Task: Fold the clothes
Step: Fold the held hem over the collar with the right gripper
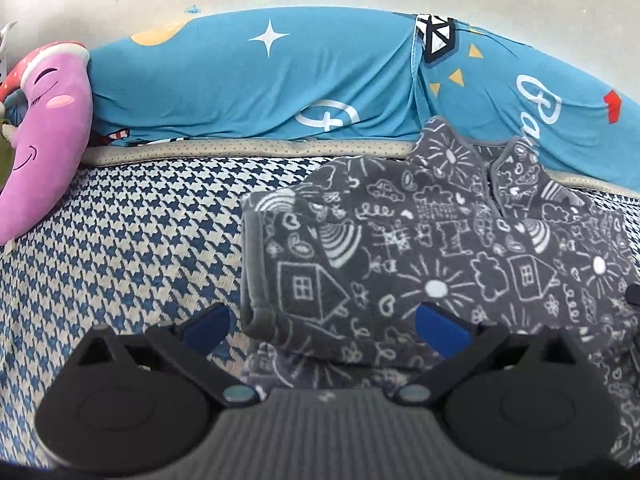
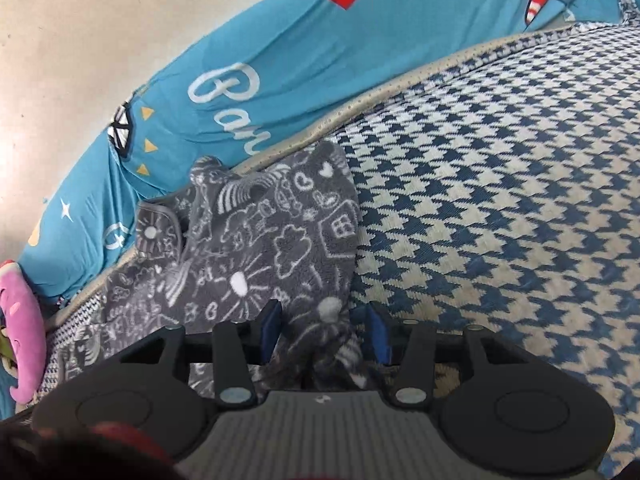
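Both hand-held grippers hover open over the grey doodle-print garment (image 1: 420, 256) lying part-folded on the houndstooth bed (image 1: 140, 240), left hand-held gripper (image 1: 326, 326) straddling its hem, right hand-held gripper (image 2: 324, 330) loosely around bunched cloth, seemingly between folds.

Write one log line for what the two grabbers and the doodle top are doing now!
garment: grey doodle top lying on houndstooth bed cover | left gripper: open, over top's edge | right gripper: open, fabric between pads, not pinched
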A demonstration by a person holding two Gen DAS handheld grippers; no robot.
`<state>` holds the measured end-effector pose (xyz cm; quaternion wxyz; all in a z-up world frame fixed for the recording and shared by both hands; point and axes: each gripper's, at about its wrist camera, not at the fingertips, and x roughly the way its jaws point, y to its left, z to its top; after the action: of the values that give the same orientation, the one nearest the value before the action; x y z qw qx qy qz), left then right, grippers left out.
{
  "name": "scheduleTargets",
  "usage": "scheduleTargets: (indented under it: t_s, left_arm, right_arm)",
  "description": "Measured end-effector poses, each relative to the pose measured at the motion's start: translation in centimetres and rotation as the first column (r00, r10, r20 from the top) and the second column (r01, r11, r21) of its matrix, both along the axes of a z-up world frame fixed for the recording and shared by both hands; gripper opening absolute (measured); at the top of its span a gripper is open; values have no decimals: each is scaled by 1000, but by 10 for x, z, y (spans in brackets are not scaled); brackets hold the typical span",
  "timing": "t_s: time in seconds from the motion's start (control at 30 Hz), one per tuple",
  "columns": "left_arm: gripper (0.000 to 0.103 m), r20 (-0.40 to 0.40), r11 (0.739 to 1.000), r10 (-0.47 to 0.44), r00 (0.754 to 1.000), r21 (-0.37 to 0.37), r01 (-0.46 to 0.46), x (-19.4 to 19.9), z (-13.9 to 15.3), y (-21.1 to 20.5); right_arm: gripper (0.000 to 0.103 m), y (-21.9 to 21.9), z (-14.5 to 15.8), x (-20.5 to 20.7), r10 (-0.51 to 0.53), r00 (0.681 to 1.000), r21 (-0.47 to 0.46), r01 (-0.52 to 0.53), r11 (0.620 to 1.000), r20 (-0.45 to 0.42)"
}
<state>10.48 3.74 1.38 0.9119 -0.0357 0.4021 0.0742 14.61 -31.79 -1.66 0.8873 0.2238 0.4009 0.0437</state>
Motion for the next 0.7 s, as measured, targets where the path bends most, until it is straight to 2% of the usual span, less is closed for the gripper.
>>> scheduleTargets:
  t_s: [0.17, 0.23, 0.43, 0.7]
  left_arm:
    - [103, -15, 1000, 24, 1000, 15, -24, 7, -7, 6]
    - [103, -27, 999, 41, 999, 22, -41, 11, -11, 8]
    - [103, -90, 994, 107, 990, 37, -104, 20, -23, 16]
    - [103, -103, 988, 133, 986, -58, -140, 20, -27, 29]
  right_arm:
    - [47, 6, -3, 9, 6, 1000, -17, -6, 1000, 20]
    - [38, 9, -4, 10, 13, 1000, -31, -12, 999, 27]
    - [24, 14, -3, 10, 15, 999, -59, -13, 998, 40]
    - [17, 16, 8, 5, 9, 997, -55, -6, 998, 71]
